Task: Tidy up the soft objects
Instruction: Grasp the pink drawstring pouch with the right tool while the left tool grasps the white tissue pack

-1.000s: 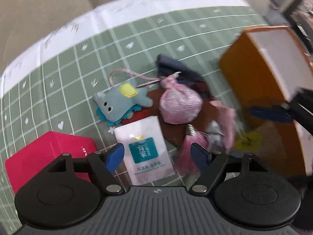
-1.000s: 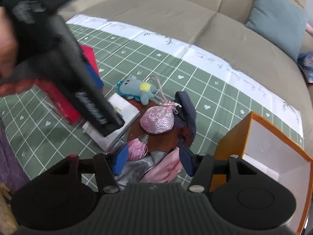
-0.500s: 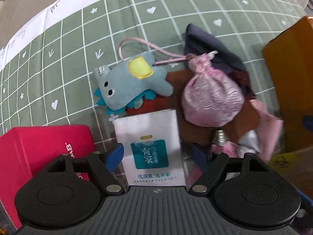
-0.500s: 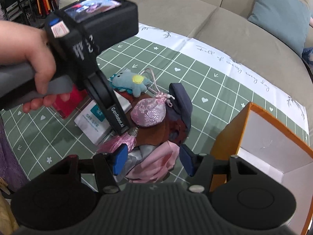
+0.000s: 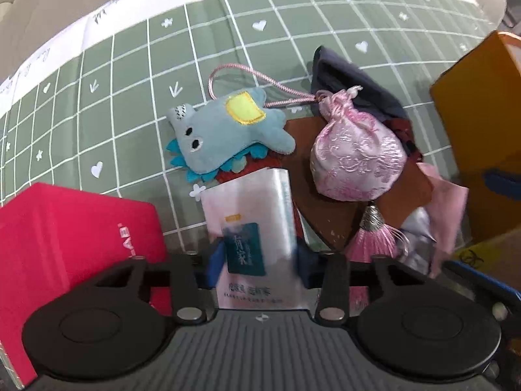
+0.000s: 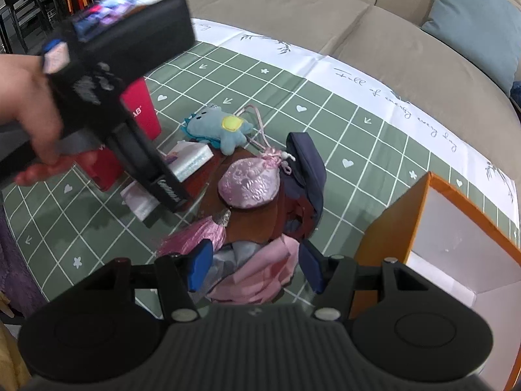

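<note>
My left gripper (image 5: 257, 260) is shut on a white tissue pack (image 5: 252, 224) and holds it tilted up off the mat; the pack also shows in the right wrist view (image 6: 190, 161). A blue plush toy (image 5: 224, 130) lies beyond it. A pink drawstring pouch (image 5: 356, 159) with a pink tassel (image 5: 374, 241) rests on brown cloth (image 5: 329, 218) and dark navy fabric (image 5: 351, 78). My right gripper (image 6: 254, 265) is open, its jaws either side of pink and grey cloth (image 6: 257, 277).
A red box (image 5: 68, 231) stands at the left. An open orange box with a white inside (image 6: 456, 228) stands at the right. All sit on a green checked mat (image 6: 325, 114) laid over a beige sofa. A blue cushion (image 6: 475, 19) is far right.
My left gripper moved forward over the tissue pack and closed on it, lifting its near end. My right gripper stayed open over the pink cloth.
</note>
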### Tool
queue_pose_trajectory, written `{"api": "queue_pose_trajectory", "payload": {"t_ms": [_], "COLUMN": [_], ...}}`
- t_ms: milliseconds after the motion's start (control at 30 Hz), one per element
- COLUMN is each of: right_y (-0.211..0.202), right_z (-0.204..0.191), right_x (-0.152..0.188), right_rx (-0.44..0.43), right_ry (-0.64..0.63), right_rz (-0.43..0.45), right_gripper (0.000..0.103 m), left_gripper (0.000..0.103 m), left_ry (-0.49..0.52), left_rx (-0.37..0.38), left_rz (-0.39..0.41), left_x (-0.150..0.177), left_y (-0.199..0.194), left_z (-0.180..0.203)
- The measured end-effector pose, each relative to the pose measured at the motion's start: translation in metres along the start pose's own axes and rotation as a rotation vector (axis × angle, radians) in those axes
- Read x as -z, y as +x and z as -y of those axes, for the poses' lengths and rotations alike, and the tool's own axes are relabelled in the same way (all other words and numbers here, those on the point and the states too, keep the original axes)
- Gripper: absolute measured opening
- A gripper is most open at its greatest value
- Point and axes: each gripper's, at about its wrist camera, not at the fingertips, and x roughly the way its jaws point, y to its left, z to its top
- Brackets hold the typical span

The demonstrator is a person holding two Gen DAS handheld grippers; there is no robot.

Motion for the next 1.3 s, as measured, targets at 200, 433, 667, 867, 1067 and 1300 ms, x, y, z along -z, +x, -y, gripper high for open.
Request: {"api": "queue_pose_trajectory", "payload": {"t_ms": [200, 433, 667, 867, 1067, 1300], "right_y": [0.007, 0.030, 0.065, 0.083, 0.078, 0.050], "right_z": [-0.004, -0.011, -0.012, -0.014, -0.017, -0.033], "right_x": [-0.014, -0.033, -0.051, -0.054, -0.050, -0.053], "right_rx": [-0.012, -0.005, 0.018, 0.043, 0.060, 0.075], "right_ry": [0.001, -0.006, -0.009, -0.016, -0.015, -0.058], "right_rz": [0.006, -0.013, -0.056, -0.095, -0.075, -0.029], "right_gripper": [0.058, 0.059, 0.071, 0.057, 0.051, 0.049], "left_gripper": [0.017, 0.011, 0.011, 0.011, 0.011, 0.011], "left_ry": [0.025, 0.033, 0.026, 0.019, 0.009, 0.013], "left_rx": [0.028, 0.040, 0.069, 0.097, 0.119, 0.134], "left_rz": [0.057, 0.132, 0.167, 0.170, 0.176, 0.208], "left_x": [0.009, 0.014, 0.007, 0.007, 0.010, 0.019], "left_y": [-0.028, -0.057, -0.068, -0.062, -0.062, -0.078], "left_z": [-0.013, -0.026, -0.035, -0.037, -0.037, -0.033]}}
